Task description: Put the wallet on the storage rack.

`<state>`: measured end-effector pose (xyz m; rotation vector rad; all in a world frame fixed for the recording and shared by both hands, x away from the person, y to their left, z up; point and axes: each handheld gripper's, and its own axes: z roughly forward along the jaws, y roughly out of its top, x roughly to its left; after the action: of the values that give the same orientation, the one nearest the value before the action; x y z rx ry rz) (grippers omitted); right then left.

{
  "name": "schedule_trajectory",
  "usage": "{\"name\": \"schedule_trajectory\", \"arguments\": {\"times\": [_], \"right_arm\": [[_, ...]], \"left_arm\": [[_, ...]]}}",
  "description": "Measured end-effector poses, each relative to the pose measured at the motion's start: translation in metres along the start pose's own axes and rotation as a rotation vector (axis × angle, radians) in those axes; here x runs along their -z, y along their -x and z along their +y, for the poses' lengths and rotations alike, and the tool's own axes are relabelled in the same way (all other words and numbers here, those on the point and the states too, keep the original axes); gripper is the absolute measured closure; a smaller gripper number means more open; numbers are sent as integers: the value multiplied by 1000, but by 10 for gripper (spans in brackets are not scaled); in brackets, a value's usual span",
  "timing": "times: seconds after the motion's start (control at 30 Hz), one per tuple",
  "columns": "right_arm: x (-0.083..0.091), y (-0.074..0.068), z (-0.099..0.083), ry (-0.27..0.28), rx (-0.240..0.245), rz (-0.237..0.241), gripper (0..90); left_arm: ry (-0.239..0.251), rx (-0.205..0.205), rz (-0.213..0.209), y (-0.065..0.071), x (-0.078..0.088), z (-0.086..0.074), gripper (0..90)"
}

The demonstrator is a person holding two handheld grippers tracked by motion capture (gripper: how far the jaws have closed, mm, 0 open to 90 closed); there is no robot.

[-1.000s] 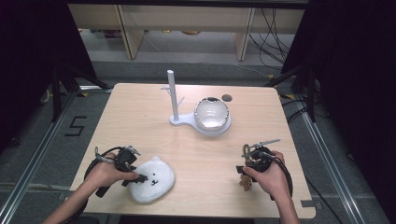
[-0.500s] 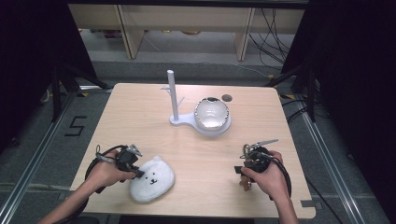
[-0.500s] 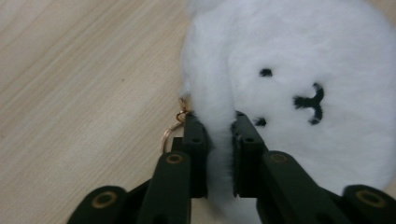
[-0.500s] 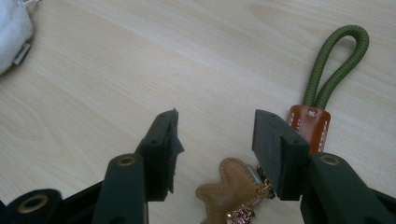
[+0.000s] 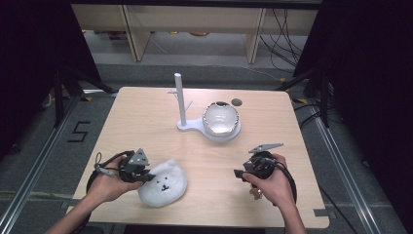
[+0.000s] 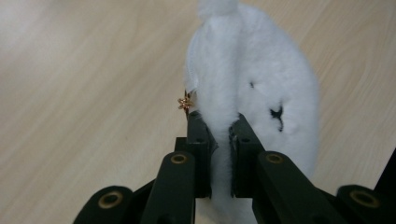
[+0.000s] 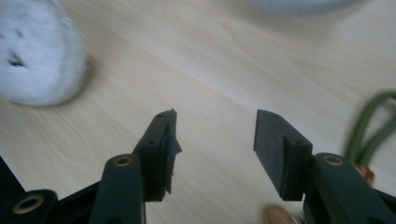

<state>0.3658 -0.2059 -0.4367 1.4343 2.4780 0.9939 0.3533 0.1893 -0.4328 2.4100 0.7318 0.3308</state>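
Observation:
A white fluffy pouch [image 5: 163, 183] with a small stitched face lies near the table's front left. My left gripper [image 5: 144, 173] is shut on its edge; in the left gripper view the jaws pinch the fur [image 6: 261, 93] beside a gold star-shaped pull [image 6: 186, 101]. My right gripper [image 5: 240, 174] is at the front right, pointing left toward the pouch [image 7: 39, 56]. It stands open [image 7: 215, 126] over bare wood with nothing between its fingers.
A white stand with an upright pole [image 5: 181, 100] holds a shiny rounded bowl [image 5: 220, 119] at the table's middle back. A small dark disc [image 5: 236, 102] lies behind it. A green cord [image 7: 373, 126] and a small brown object [image 5: 253, 192] lie under the right hand.
The right gripper has edged a little left toward the pouch. The left gripper stays shut on the pouch, which has shifted slightly.

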Motion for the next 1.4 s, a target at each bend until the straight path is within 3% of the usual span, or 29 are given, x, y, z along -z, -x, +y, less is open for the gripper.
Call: {"name": "schedule_trajectory", "arguments": {"times": [0.03,0.07,0.13,0.17,0.23,0.27,0.3,0.4,0.47,0.5,0.53,0.63,0.73,0.87,0.9,0.93,0.97,1.03,1.1,1.13,1.17,1.2,1.23,1.27,1.3,1.33,1.4], "right_arm": [[2,-3,3,-3,-10,29,494],[1,-7,4,26,-23,26,490],[-1,-12,10,123,41,69,479],[-1,-12,10,123,41,69,479],[-2,-19,15,177,38,99,465],[-2,-21,17,197,48,112,457],[-2,-24,21,228,82,116,448],[-5,-33,31,315,145,156,415],[-5,-37,33,328,136,156,401],[-6,-37,36,348,162,172,393],[-8,-40,40,380,180,183,378],[-8,-41,44,381,181,183,358],[-11,-41,47,369,196,180,351],[-17,-42,48,331,209,202,353],[-19,-44,47,321,198,216,366],[-23,-43,48,314,236,229,459],[-23,-43,48,314,236,229,459],[-24,-42,47,312,281,223,567],[-23,-42,45,321,287,223,677],[-22,-42,44,327,297,224,705],[-20,-43,42,328,271,227,722],[-21,-43,42,354,295,230,733],[-20,-44,41,357,281,223,739],[-18,-43,40,378,317,187,741],[-18,-43,40,378,317,187,745],[-15,-44,38,380,271,173,748],[-15,-40,39,398,280,165,748]], "left_arm": [[20,-19,10,1,2,4,812],[58,-28,30,3,3,7,812],[110,-66,44,5,4,14,812],[130,-75,48,6,5,17,812],[172,-95,56,8,7,24,812],[215,-103,62,10,7,28,811],[239,-94,68,12,7,30,812],[300,-131,82,16,7,40,811],[350,-147,87,20,4,45,811],[374,-147,86,22,2,48,811],[380,-173,81,25,0,52,810],[400,-177,71,28,-3,55,810],[395,-216,69,31,-5,60,809],[416,-228,65,35,-7,65,809],[402,-246,65,34,-6,66,809],[417,-240,64,36,-7,67,809],[419,-247,62,36,-6,68,809],[418,-254,71,37,-6,70,807],[419,-264,82,35,-6,70,802],[447,-240,82,34,-7,69,794],[461,-221,77,31,-7,69,778],[479,-205,79,29,-8,68,737],[490,-195,83,28,-7,68,681],[501,-178,82,26,-6,67,558],[513,-162,81,24,-5,66,558],[532,-146,91,22,-3,63,474],[544,-138,119,19,2,57,440]]}}
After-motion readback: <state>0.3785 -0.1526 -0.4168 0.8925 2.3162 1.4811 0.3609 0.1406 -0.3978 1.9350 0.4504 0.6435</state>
